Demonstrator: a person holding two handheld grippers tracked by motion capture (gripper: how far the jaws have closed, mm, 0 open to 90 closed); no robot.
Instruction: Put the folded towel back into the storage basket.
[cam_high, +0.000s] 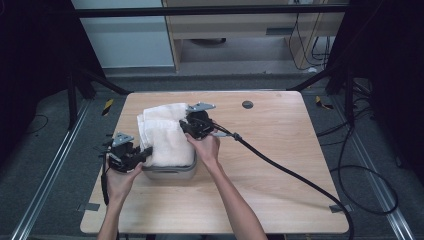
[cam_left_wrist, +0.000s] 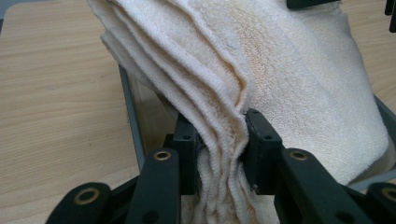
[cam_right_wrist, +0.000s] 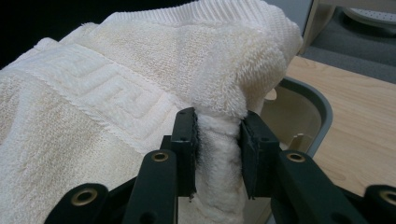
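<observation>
towel (cam_high: 165, 134): cream terry, folded into a thick stack, draped over the grey bin and spilling past its far rim onto the table
bin (cam_high: 170, 173): grey plastic tub with rounded corners, sitting on the left-middle of the wooden table (cam_high: 280, 165); you can see its pale inside past the towel in the right gripper view (cam_right_wrist: 299, 116)
left gripper (cam_high: 145, 153): at the bin's near-left corner, jaws clamped on the towel's layered edge
left grip detail: in the left gripper view the stacked folds (cam_left_wrist: 219, 140) run right down between the two black pads, pinched tight, with the rest of the towel fanning up and away to the right
right gripper (cam_high: 184, 126): over the towel's right side, just above the bin's right wall
right grip detail: jaws squeezed on a bunched fold (cam_right_wrist: 218, 154) that hangs between them; the woven key-pattern band sits just left of the pads
hands: one on each gripper, forearms coming in from the near edge
</observation>
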